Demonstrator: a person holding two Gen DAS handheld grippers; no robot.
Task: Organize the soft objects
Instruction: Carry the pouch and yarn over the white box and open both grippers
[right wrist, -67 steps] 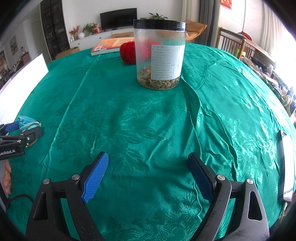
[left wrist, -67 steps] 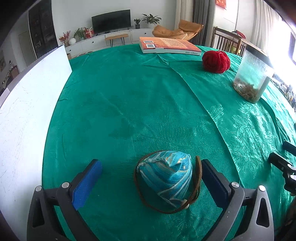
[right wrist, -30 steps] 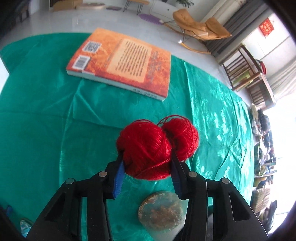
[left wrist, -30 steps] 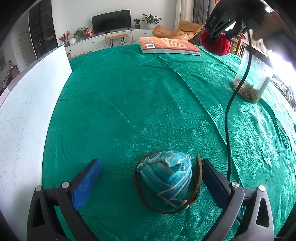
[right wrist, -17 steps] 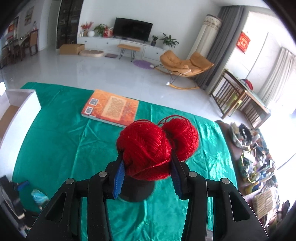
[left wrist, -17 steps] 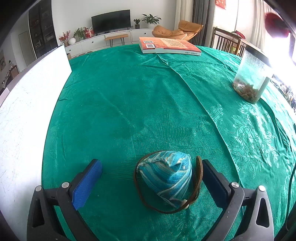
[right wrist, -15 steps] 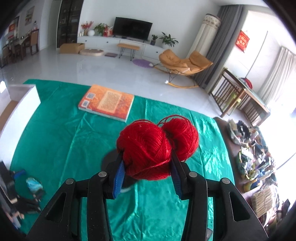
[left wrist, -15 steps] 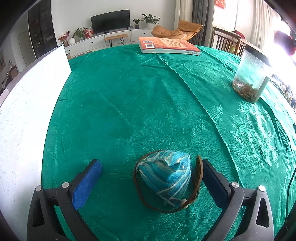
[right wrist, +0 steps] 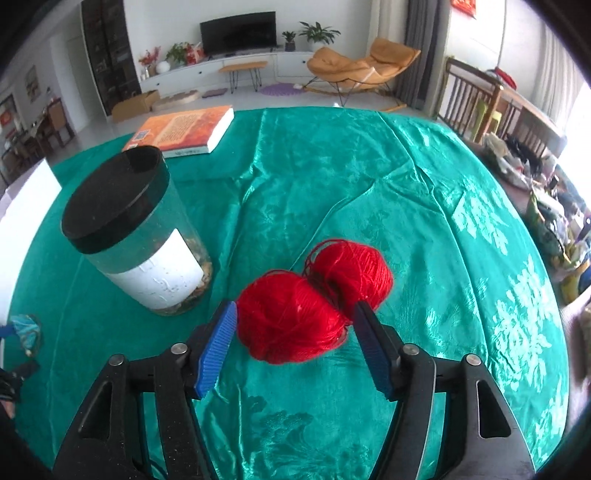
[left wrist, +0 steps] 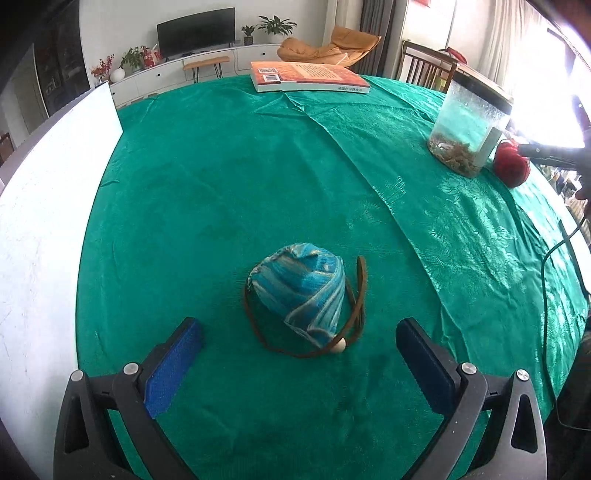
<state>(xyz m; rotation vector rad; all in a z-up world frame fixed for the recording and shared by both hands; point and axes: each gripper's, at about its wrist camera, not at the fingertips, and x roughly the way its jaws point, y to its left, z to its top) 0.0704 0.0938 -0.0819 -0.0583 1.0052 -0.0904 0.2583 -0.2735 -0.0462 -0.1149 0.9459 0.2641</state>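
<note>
1. Table (right wrist: 424, 177) under green patterned cloth; living room behind (TV, orange chair).
2. One jar (right wrist: 136, 236), one book (right wrist: 184, 129), one blue pouch (left wrist: 301, 291), two joined red yarn balls (right wrist: 314, 299).
3. Right gripper (right wrist: 295, 332) has just been opening, yarn between, resting on the table beside the jar; left gripper (left wrist: 299, 358) spread before the pouch.

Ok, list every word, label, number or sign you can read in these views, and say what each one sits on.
No text here can be read outright.
Book: two QR codes and spine lettering, too small to read.
Book cover: printed lines, blurred.
Jar: white label with faint print, unreadable.
Red wall hanging: cut off at the frame edge, unreadable.
</note>
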